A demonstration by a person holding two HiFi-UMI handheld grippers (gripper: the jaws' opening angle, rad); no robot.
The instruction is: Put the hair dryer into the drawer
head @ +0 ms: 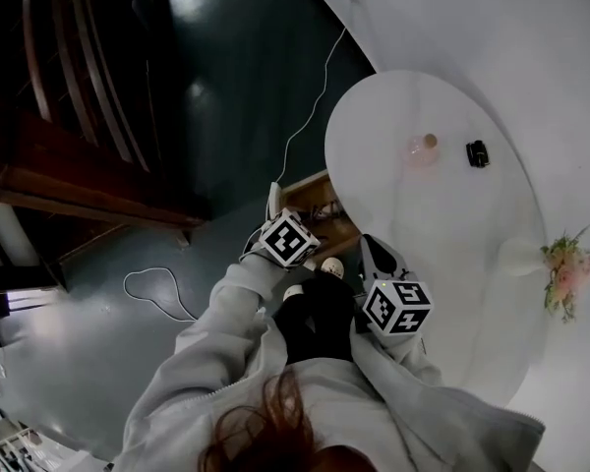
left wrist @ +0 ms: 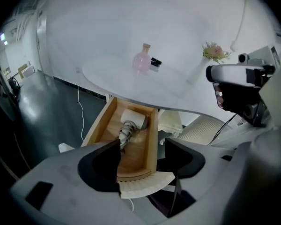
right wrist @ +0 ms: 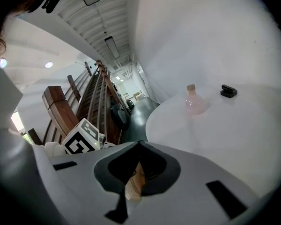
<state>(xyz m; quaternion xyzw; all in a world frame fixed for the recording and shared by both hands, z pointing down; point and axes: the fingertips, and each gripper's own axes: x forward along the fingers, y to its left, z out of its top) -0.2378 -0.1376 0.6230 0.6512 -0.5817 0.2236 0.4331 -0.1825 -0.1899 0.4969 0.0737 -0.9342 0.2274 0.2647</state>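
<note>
Hair dryer lies inside the open drawer under the bench; left hand-held gripper released near the ribbed drawer front, right hand-held gripper clenched, empty; likely next: push front squarely, cord kept inside.

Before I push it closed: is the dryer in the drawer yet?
In. Left gripper view shows the dryer lying inside the open drawer.
</note>
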